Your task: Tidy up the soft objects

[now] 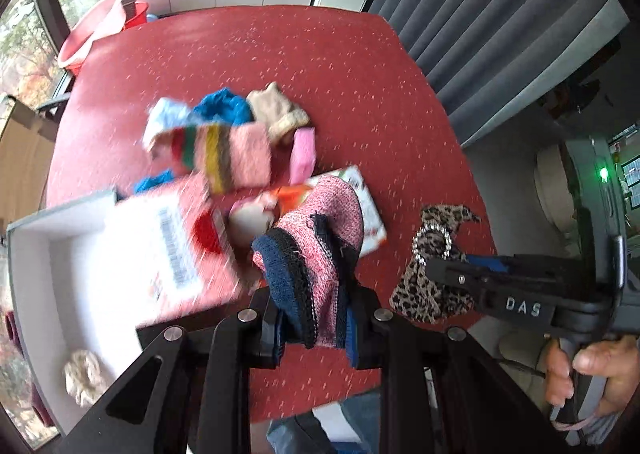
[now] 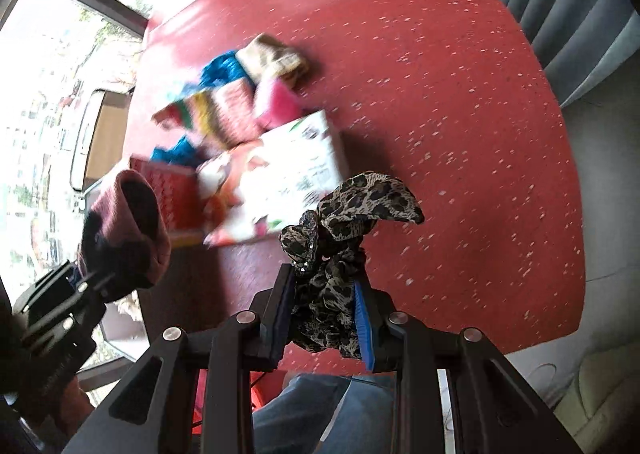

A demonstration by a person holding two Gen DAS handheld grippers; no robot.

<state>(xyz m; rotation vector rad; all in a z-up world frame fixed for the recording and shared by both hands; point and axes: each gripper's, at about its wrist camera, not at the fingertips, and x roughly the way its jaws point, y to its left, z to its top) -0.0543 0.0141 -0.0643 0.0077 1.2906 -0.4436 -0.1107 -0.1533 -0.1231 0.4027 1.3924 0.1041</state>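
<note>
My left gripper (image 1: 316, 318) is shut on a pink and navy knitted sock (image 1: 316, 254) and holds it above the red table (image 1: 320, 65); the sock also shows at the left of the right wrist view (image 2: 128, 230). My right gripper (image 2: 324, 314) is shut on a leopard-print scrunchie (image 2: 344, 238), also seen in the left wrist view (image 1: 432, 270). A blurred pile of soft items lies mid-table: a striped sock (image 1: 224, 153), blue cloth (image 1: 224, 105), a beige sock (image 1: 276, 109) and a pink piece (image 1: 302, 153).
A white box (image 1: 48, 254) at the left holds a cream scrunchie (image 1: 84, 376). A red-and-white box lid (image 1: 172, 250) and a printed packet (image 2: 288, 169) lie in front of the pile. Pink and red basins (image 1: 92, 33) stand beyond the table's far left corner. A grey curtain (image 1: 500, 25) hangs at right.
</note>
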